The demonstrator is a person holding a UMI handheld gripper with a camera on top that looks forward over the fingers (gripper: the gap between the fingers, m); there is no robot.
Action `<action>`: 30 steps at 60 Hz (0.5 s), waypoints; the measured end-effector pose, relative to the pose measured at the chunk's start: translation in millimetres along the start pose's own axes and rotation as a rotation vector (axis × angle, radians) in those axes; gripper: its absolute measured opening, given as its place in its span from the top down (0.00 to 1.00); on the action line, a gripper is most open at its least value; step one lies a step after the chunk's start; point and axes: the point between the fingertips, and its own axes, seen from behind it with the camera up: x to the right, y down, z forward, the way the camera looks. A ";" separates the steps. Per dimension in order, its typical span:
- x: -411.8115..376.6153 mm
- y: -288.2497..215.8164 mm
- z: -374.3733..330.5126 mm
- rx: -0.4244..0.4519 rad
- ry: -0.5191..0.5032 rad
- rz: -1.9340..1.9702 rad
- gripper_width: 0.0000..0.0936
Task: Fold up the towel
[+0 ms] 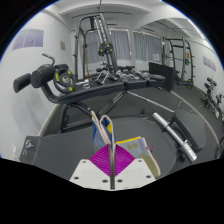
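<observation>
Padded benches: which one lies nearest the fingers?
The light grey padded bench, just beyond the fingers, which have the towel at their tips. The other pads are black and stand farther back.

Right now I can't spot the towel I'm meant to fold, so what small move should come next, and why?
Probably tip the gripper downward to search. It points across a grey floor at a black weight bench and a white multi-gym frame; no towel shows ahead of its fingers.
</observation>
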 end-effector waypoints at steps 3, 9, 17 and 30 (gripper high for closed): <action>25.9 1.7 6.2 -0.003 0.030 -0.016 0.97; 70.6 12.2 31.5 -0.006 0.090 -0.075 0.97; 102.0 38.3 50.6 -0.030 0.123 -0.152 0.97; 119.5 43.5 47.7 -0.002 0.171 -0.158 0.11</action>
